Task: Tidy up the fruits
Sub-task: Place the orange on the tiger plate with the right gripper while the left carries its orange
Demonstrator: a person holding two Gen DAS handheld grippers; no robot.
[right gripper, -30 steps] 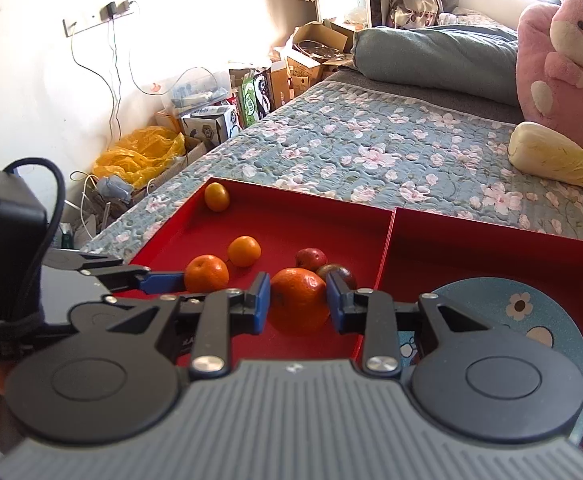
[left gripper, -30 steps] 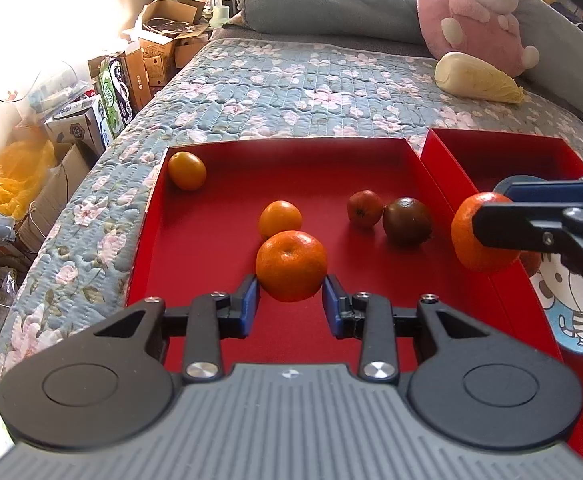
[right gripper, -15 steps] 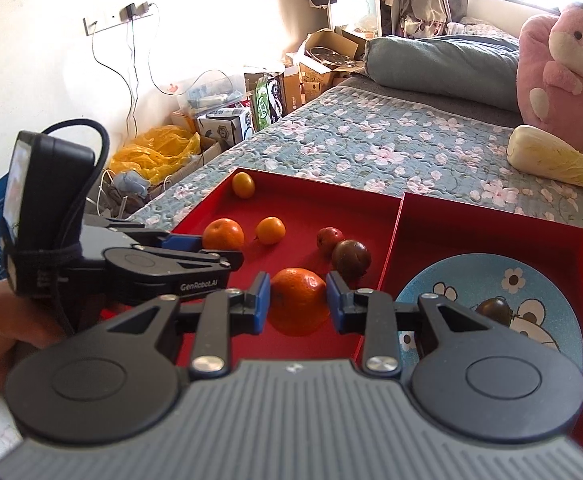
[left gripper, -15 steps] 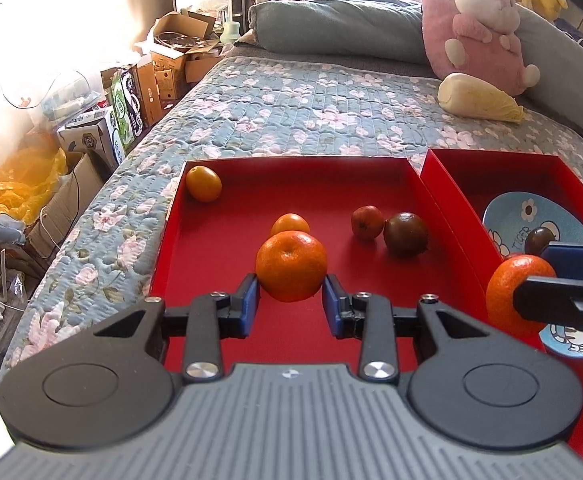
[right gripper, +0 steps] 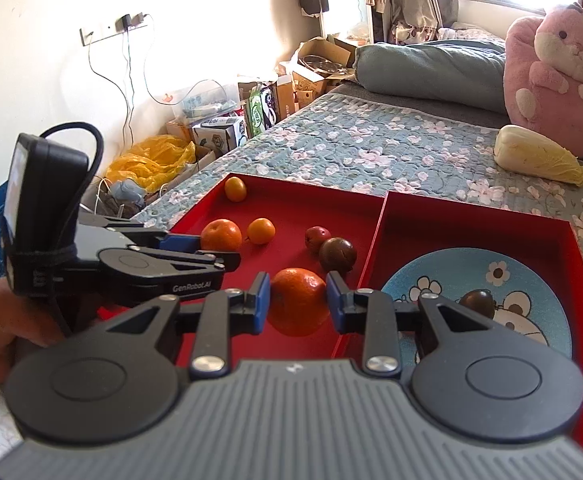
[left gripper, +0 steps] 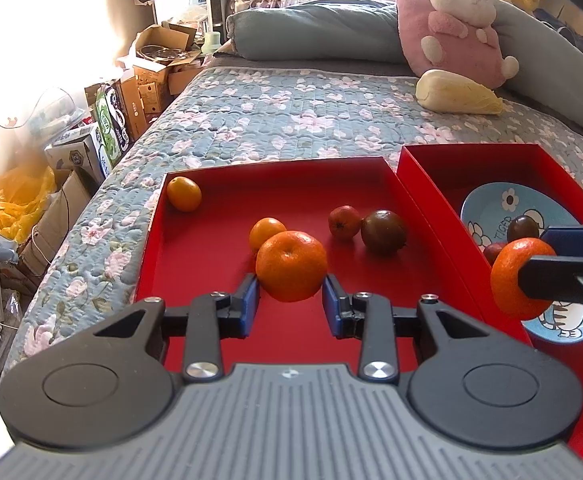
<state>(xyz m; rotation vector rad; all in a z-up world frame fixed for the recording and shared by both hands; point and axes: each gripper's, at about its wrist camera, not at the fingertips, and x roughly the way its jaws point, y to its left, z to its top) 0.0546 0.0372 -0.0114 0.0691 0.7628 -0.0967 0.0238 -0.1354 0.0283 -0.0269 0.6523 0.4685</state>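
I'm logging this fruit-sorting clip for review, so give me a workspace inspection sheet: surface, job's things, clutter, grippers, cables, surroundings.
Surface: floral quilt on a bed, carrying two red trays side by side.
Job's things: left red tray holds two small orange fruits, a small red fruit and a dark fruit; right red tray holds a blue plate with dark fruit on it.
Clutter: cabbage and pink plush toy on the bed.
Grippers: left gripper shut on an orange; right gripper shut on another orange.
Cables: wires hang from a wall socket.
Surroundings: cardboard boxes, yellow bag.
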